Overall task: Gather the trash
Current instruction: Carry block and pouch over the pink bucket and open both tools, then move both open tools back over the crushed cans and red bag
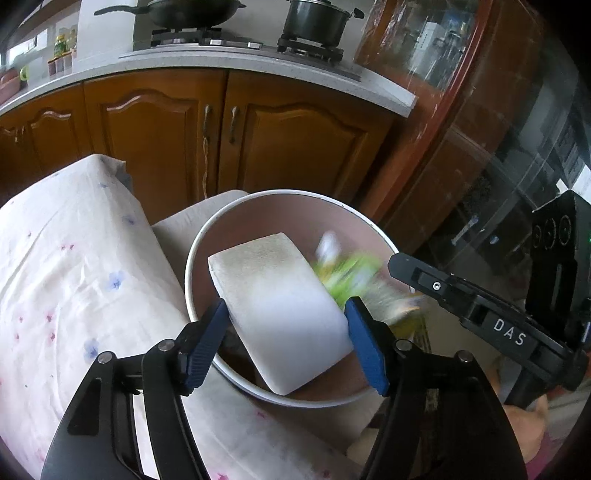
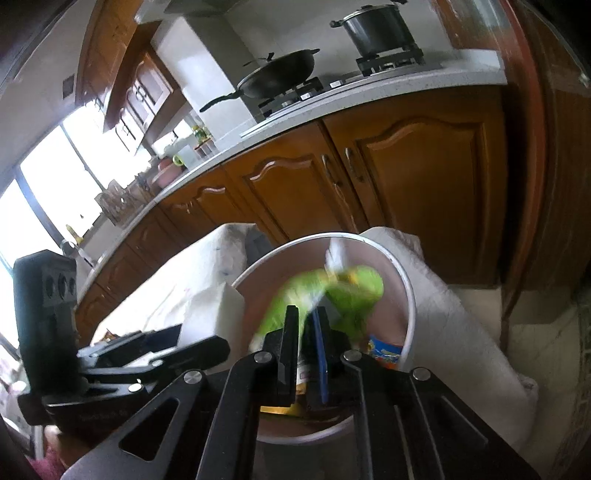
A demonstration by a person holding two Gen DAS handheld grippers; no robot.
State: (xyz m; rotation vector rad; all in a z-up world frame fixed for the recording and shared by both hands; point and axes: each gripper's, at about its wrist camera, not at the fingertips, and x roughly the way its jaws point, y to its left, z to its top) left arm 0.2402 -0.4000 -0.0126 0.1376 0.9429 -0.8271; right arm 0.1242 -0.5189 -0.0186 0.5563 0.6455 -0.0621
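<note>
A: What is surrounding the scene?

B: A kitchen is showing. A pale worktop (image 1: pixel 207 70) is running along the far side over brown wooden cabinet doors (image 1: pixel 147 144), and a gas hob on it is carrying a dark wok (image 1: pixel 184 13) on the left and a lidded pot (image 1: pixel 317 20) on the right. Nearer, a white cloth with small flowers (image 1: pixel 74 266) is covering a surface on the left, and a round white-rimmed bin (image 1: pixel 192 258) is standing just beside it.

A: How are the two grippers sitting?

B: Both are pointing downward over the bin. The left gripper (image 1: pixel 284 325) is reaching in from the near side, and the right gripper (image 2: pixel 306 325) is coming in from its right, its black body showing at the right edge of the left wrist view.

A: And the trash?

B: A white foam block (image 1: pixel 280 306) is lying tilted inside the bin mouth, between the left gripper's blue pads (image 1: pixel 207 343). Its jaws are standing wide; whether the pads are pressing on the block or merely touching it cannot be told. A green wrapper (image 2: pixel 351 291), heavily blurred, is sitting past the right gripper's tips, over the bin. That gripper's jaws are standing only a narrow slit apart, with nothing clearly pinched between them. A colourful packet (image 2: pixel 384 350) is lying lower in the bin.
</note>
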